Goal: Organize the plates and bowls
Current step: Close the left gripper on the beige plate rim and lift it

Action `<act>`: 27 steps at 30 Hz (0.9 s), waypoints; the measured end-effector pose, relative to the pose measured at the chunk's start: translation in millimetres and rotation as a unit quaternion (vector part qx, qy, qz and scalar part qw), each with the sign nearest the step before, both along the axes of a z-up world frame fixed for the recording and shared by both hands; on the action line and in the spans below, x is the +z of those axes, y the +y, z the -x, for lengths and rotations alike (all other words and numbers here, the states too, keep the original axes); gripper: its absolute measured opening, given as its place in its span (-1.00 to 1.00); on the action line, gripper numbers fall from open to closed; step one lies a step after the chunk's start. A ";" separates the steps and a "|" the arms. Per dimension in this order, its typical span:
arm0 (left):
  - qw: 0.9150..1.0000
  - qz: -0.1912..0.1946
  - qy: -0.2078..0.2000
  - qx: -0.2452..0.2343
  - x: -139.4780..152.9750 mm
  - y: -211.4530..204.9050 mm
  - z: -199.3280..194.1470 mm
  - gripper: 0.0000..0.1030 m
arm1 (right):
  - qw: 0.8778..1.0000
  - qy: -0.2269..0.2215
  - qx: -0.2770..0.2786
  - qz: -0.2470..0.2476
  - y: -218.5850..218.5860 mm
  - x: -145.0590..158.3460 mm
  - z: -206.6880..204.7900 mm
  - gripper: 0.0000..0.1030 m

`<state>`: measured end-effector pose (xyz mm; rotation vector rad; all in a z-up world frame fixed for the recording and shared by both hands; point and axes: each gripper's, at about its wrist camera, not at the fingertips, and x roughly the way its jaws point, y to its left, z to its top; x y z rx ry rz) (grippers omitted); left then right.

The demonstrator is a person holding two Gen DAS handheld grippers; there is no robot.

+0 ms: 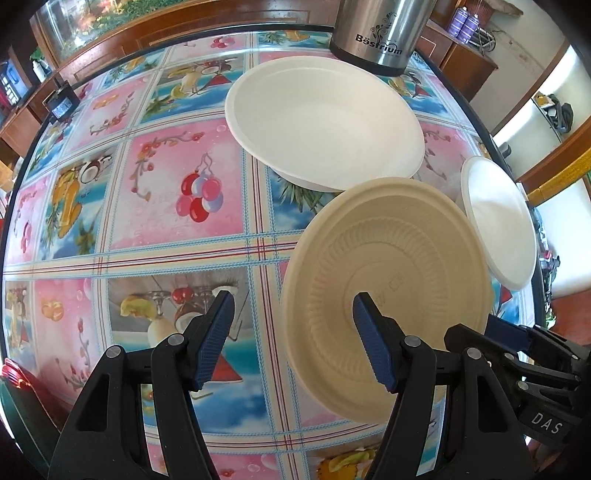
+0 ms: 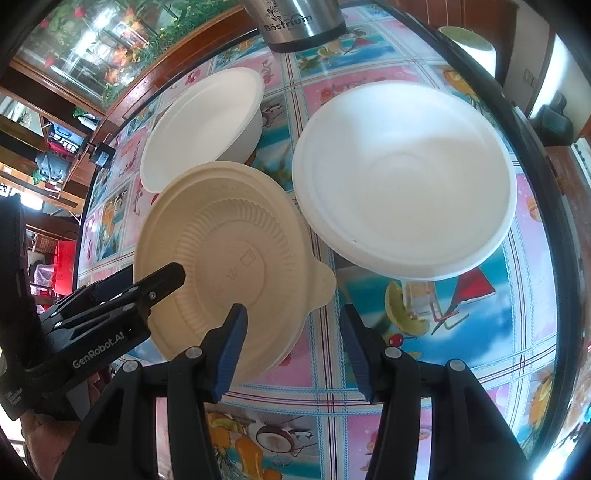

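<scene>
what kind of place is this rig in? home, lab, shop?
Most likely a home dining or living room. The table has a glass top over a fruit-print cloth, wooden cabinets line the walls, and a steel flask stands by the disposable bowls.

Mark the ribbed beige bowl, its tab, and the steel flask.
Ribbed beige round bowl (image 2: 236,254): right wrist view, flat centre.
Beige rim tab (image 2: 325,284): right wrist view, rounded lug.
Cylindrical steel flask (image 1: 380,33): left wrist view, printed side wall.
</scene>
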<state>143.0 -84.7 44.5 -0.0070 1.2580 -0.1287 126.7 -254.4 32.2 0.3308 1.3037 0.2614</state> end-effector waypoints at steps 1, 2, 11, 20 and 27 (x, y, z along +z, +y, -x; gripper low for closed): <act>1.000 -0.001 0.001 -0.001 -0.6 -0.9 -0.7 0.30 | 1.000 0.001 0.001 0.001 0.2 -0.3 -0.5 -0.19; 1.000 -0.002 0.002 -0.004 -1.3 -1.8 -1.1 0.30 | 1.000 0.001 0.001 0.000 1.9 -0.9 -2.4 -0.36; 1.000 -0.018 -0.006 -0.018 -0.3 -4.4 3.2 -0.50 | 1.000 -0.017 0.011 -0.005 3.2 8.7 1.3 -0.79; 1.000 -0.010 -0.006 -0.009 6.4 13.3 21.8 -0.62 | 0.999 -0.024 0.020 -0.008 13.6 19.0 8.0 -0.82; 1.000 -0.008 -0.016 0.018 24.3 46.7 43.0 -0.62 | 0.998 -0.033 0.049 -0.010 40.6 31.6 14.5 -0.83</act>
